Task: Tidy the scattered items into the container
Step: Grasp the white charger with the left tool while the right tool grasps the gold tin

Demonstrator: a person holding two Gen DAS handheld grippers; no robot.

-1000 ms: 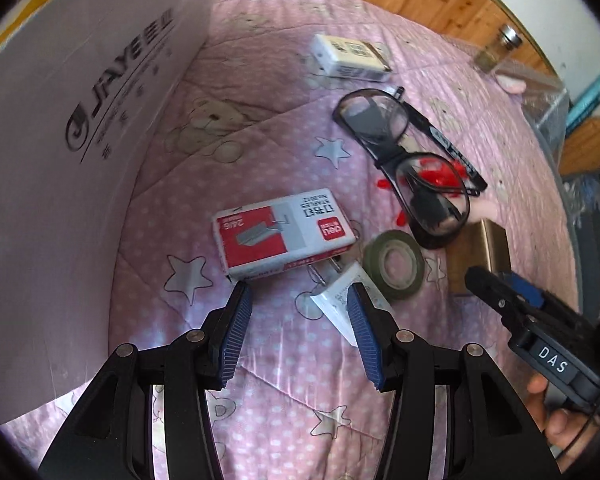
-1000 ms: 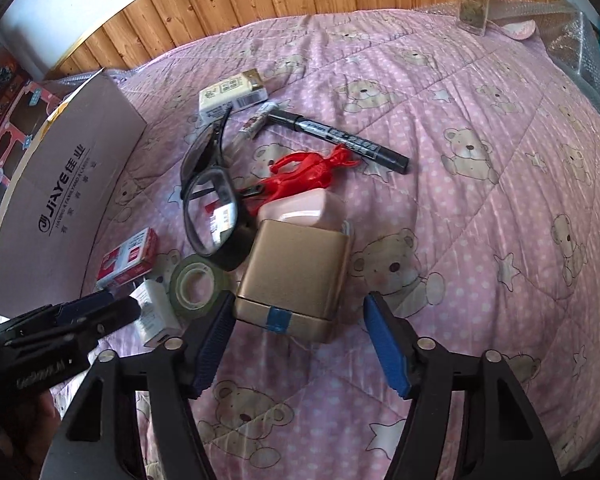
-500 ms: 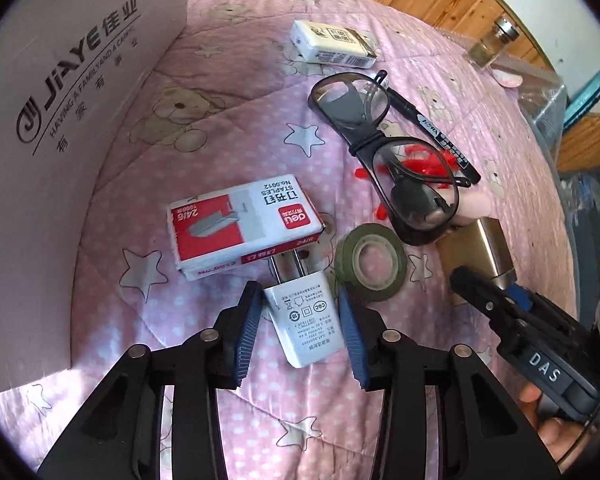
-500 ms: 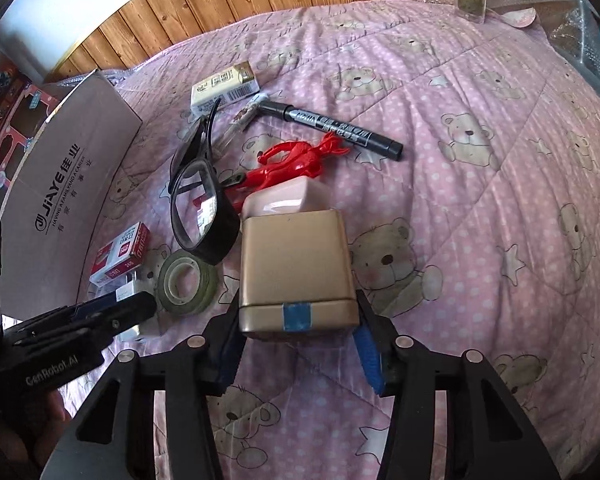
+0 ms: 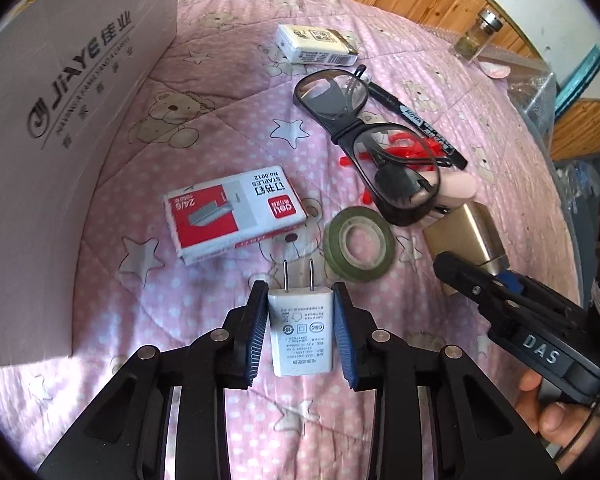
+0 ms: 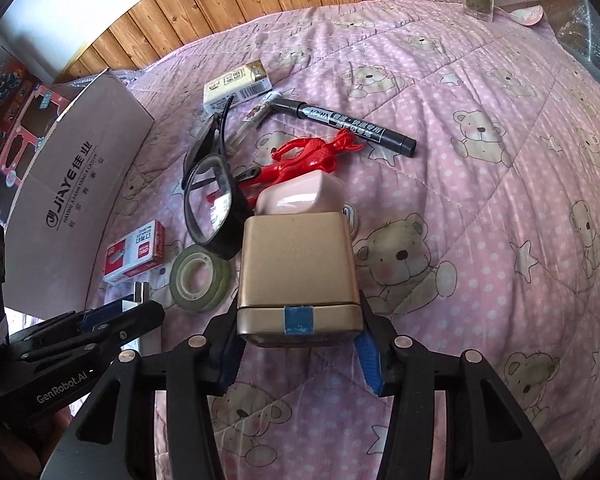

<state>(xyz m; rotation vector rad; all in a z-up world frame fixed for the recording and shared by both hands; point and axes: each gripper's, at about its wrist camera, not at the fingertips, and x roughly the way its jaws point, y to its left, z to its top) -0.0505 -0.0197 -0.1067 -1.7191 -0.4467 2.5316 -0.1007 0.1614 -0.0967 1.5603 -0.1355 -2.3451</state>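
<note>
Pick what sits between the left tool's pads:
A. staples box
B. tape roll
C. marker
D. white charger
D: the white charger sits prongs-forward between the left tool pads, which have just been closing on it; the staples box, tape roll and marker lie on the quilt.

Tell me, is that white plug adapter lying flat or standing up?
Lying flat. The white plug adapter rests label side up on the pink quilt, its two prongs pointing toward the staples box, between the left gripper jaws.
</note>
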